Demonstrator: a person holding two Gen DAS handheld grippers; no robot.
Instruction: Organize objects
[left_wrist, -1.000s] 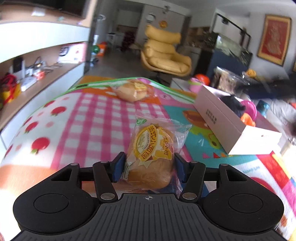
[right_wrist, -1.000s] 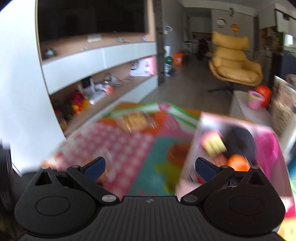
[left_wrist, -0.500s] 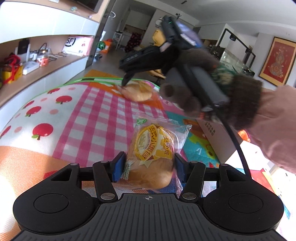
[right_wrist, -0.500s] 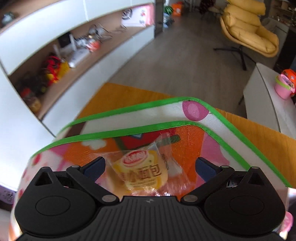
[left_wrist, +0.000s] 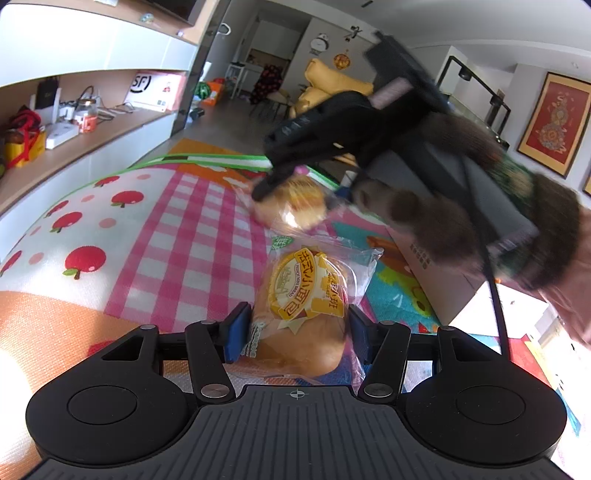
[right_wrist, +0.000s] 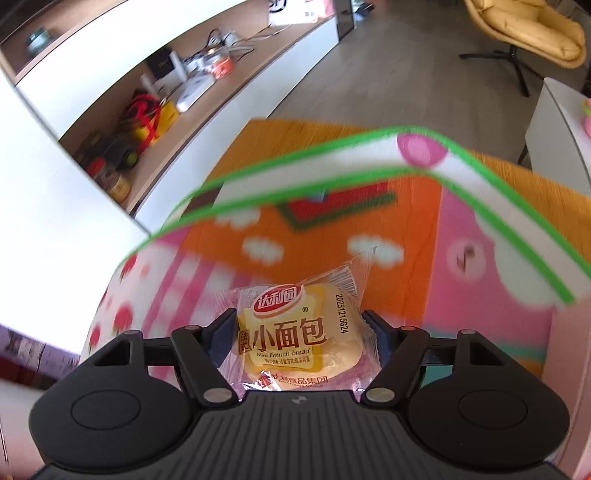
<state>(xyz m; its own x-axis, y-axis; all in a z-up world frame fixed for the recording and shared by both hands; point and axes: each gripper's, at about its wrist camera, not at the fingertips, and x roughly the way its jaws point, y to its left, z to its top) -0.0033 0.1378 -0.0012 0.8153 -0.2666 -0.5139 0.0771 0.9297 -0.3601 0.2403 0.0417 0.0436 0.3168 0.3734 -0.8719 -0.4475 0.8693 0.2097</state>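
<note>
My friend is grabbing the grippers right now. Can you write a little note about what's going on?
Left hand-held gripper: shut on a wrapped mini bread, over the picnic mat.
Right hand-held gripper: shut around the second wrapped bread near the mat's far green edge; can't tell if it's lifted.
White box sits at the mat's right side.
Done: both breads gripped.
Left: probably put both away, maybe into the box.
</note>
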